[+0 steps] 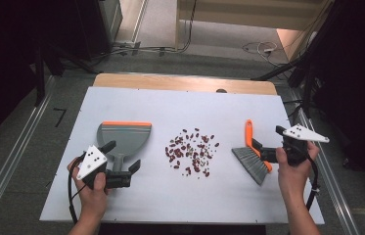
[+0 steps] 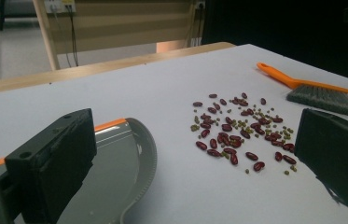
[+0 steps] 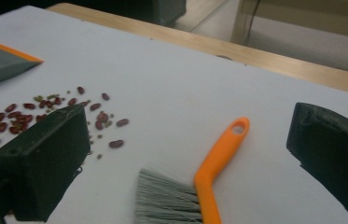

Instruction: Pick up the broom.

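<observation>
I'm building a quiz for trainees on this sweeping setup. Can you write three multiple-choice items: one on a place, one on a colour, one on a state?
1. Where do the beans lie?
A. in the dustpan
B. on the table between dustpan and brush
C. on the floor

2. What colour is the brush handle?
A. orange
B. blue
C. white

3. How stands the right gripper?
A. shut on the beans
B. shut on the dustpan
C. open, jaws either side of the brush

Key: B, the beans are scattered on the white table; A, the handle is orange; C, both jaws stand apart from the handle.
</observation>
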A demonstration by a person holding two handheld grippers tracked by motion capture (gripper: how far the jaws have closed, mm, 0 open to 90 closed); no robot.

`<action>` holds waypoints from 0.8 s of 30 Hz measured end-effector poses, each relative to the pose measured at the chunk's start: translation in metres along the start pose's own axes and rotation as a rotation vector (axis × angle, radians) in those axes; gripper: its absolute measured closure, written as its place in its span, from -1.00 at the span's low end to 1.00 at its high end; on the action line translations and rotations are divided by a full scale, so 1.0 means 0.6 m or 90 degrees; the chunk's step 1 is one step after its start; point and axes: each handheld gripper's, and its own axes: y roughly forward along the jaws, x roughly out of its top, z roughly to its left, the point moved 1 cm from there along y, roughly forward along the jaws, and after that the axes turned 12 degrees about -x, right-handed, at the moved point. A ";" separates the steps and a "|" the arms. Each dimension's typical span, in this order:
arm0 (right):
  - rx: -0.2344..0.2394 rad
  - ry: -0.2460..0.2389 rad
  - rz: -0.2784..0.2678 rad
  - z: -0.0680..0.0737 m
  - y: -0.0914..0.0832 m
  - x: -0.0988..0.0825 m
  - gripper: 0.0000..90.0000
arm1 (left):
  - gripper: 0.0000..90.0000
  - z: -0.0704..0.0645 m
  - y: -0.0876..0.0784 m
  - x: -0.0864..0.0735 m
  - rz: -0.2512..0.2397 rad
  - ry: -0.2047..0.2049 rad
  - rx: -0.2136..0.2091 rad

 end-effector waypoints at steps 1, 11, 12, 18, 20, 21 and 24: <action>0.013 -0.001 0.006 -0.003 0.005 0.006 -1.00 | -1.00 0.000 0.001 0.001 0.002 0.003 -0.001; 0.000 -0.007 0.077 -0.018 0.059 0.040 -0.92 | -1.00 0.003 0.015 0.004 0.014 -0.006 -0.009; 0.001 -0.007 0.087 -0.018 0.066 0.039 -0.90 | -1.00 0.004 0.017 0.005 0.015 -0.006 -0.008; 0.010 0.025 0.184 -0.021 0.104 0.027 -0.20 | -1.00 0.015 0.028 0.007 0.016 -0.018 0.005; 0.006 0.041 0.214 -0.021 0.116 0.021 -0.09 | -1.00 0.015 0.031 0.007 0.014 -0.019 0.008; 0.007 0.045 0.224 -0.021 0.121 0.018 0.02 | -1.00 0.015 0.031 0.007 0.014 -0.019 0.008; -0.001 0.049 0.247 -0.017 0.130 0.009 0.19 | -1.00 0.013 0.037 0.005 0.009 -0.018 0.009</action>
